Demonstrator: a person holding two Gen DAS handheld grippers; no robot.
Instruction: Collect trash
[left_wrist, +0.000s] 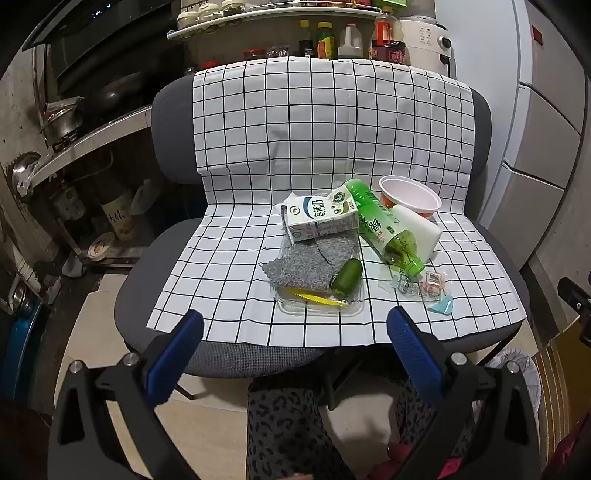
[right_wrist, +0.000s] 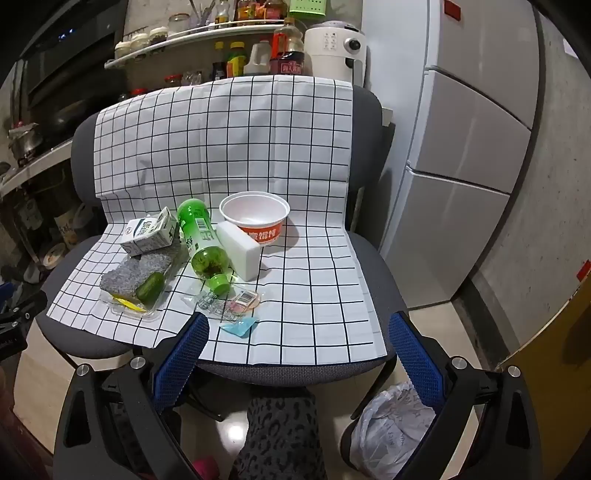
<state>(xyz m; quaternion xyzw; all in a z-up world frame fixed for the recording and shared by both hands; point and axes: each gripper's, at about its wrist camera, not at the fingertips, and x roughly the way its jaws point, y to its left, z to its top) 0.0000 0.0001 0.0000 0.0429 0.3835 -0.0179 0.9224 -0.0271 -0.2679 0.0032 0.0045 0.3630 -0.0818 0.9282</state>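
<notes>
Both grippers, left (left_wrist: 295, 321) and right (right_wrist: 299, 325), hung wide open and empty, every scrap from milk carton (left_wrist: 319, 219) to green bottle (right_wrist: 205, 245) apparently uncollected.

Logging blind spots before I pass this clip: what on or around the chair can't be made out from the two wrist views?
- Clear tray contents: the grey cloth covers most of it in both views.
- Milk carton: small print too small to read.
- Clear wrapper by the green bottle: label too small.
- Bin bag: partly hidden by the right gripper; contents unseen.
- Left gripper: blocks the floor under the seat.
</notes>
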